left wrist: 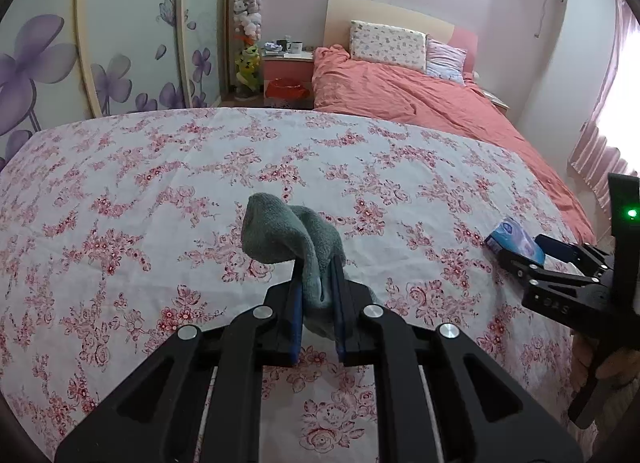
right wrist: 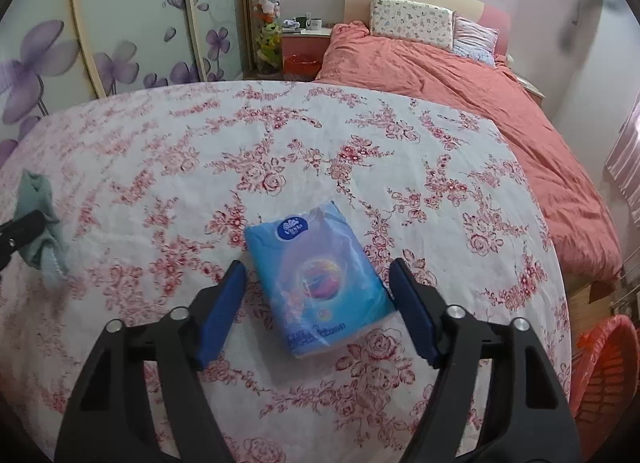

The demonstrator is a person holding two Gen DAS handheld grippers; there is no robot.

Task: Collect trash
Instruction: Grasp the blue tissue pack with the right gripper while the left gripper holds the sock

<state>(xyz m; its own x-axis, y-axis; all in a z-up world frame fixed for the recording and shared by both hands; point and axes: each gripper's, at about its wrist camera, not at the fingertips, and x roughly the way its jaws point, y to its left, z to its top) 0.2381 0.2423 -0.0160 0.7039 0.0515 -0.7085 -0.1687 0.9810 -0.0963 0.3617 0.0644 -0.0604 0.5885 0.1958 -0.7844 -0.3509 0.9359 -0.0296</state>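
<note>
Tissue pack lies flat, frame centre, between wide-open right gripper fingers, ungrasped. Left gripper clamps grey cloth. Advise: lower, centre pads on long sides, close gently.

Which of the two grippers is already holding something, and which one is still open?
The left gripper is shut on the grey-green cloth. The right gripper is open, its jaws either side of the blue tissue pack lying on the floral cloth.
</note>
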